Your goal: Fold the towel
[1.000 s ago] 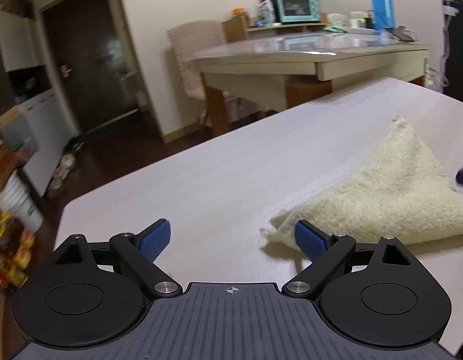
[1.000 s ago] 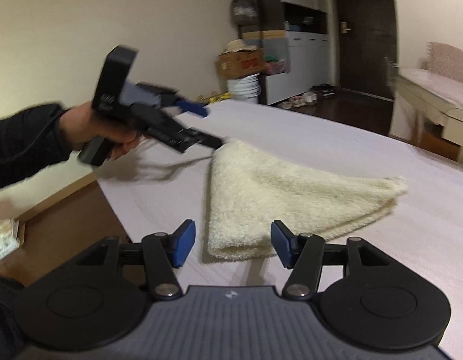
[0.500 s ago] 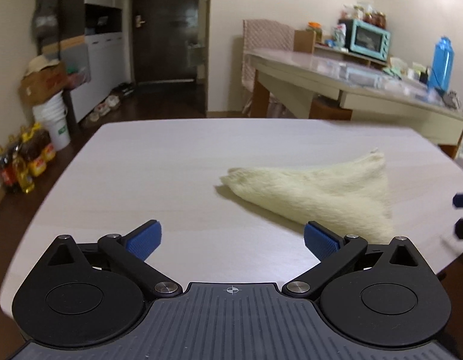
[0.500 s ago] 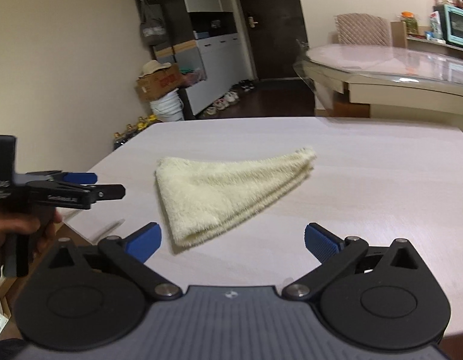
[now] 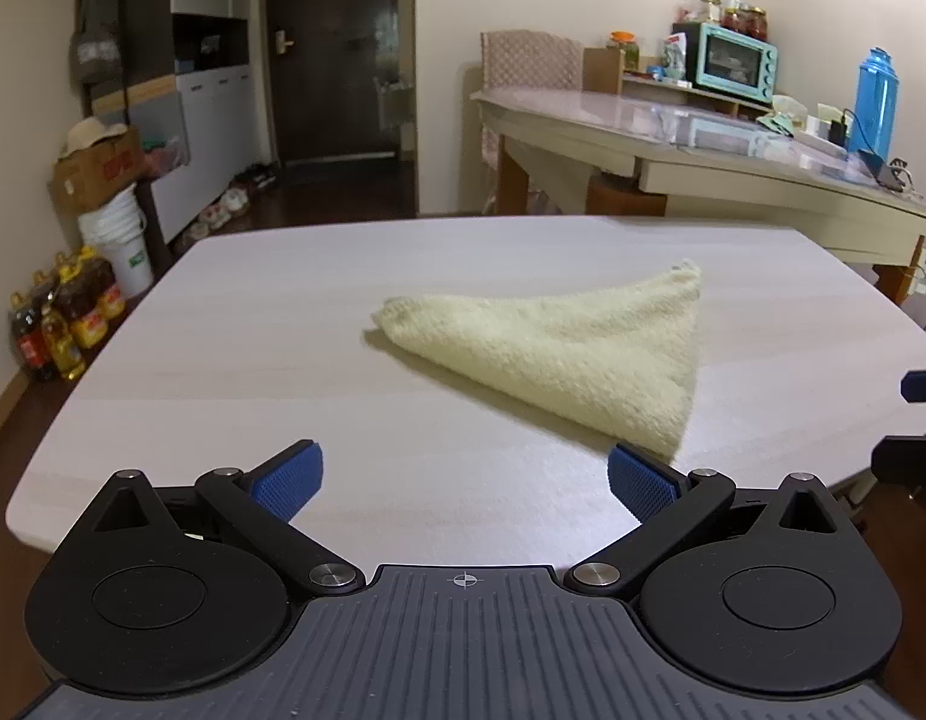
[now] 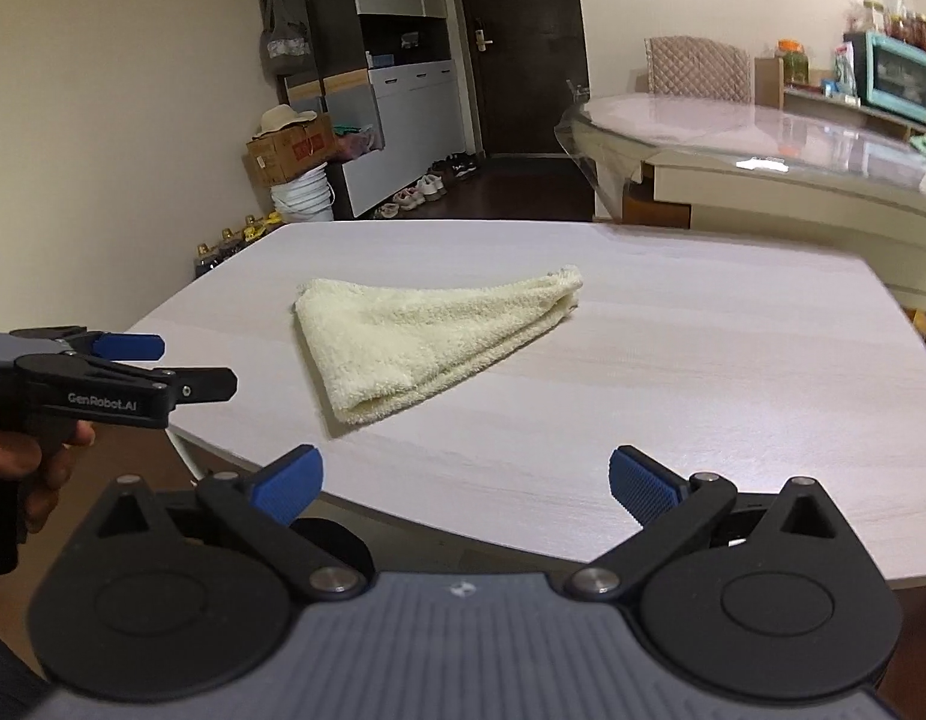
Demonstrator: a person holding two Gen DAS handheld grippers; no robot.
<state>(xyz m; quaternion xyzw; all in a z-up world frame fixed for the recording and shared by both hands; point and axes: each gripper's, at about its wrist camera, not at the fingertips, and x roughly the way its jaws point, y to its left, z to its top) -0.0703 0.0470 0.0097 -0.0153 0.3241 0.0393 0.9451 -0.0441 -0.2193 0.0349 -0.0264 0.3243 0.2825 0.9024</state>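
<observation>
The towel (image 5: 574, 339) is seen lying on the pale table (image 5: 282, 324) as a folded triangle, its layers stacked along one thick edge and its tapered corner pointed toward the far side of the table. It is touched by nothing. A second ago the left gripper (image 5: 466, 474) was held right at the towel's near corner and the right gripper (image 6: 466, 471) was set astride its near edge; both are now drawn back from the towel toward the table's near edge, and a clear strip of tabletop is left between each of them and the cloth. The fingers of both grippers are spread wide and nothing is held between them. In the right wrist view the left gripper (image 6: 162, 363) is seen from the side, held level off the corner of the table, well apart from the towel. From this retreat, with the cloth released and settled flat, the fold is judged complete, or nearly so; only a final tidying of the edges might remain.
</observation>
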